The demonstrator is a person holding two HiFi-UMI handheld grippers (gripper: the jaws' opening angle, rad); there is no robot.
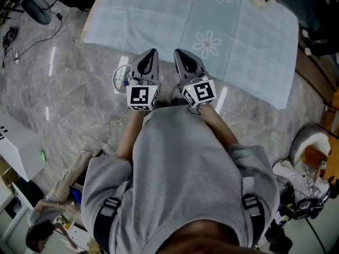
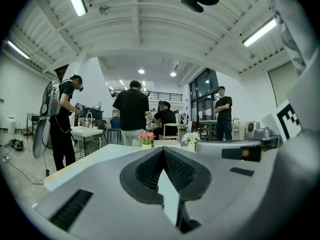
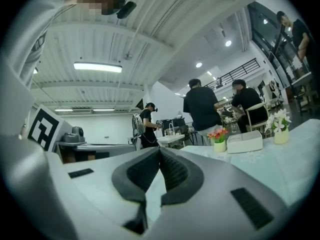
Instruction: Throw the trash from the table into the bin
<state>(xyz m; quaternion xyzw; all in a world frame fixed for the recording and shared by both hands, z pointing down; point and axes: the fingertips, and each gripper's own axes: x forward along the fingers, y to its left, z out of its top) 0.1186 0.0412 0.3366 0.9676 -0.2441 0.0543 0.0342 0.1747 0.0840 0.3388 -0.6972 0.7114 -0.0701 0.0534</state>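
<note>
Grippers side by side before chest, level, aimed at cloth-covered surface (image 1: 238,46): left gripper (image 1: 153,52) jaws together, empty; right gripper (image 1: 178,52) jaws together, empty. Trash on surface too small to tell.

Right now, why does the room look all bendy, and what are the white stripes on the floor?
Left and right gripper views: the wide-angle lenses bow the ceiling beams and darken the corners. Head view: the stripes are light glaring off the shiny floor.

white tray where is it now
The tray sits right of centre in the right gripper view, on the table between red flowers and white flowers.
</note>
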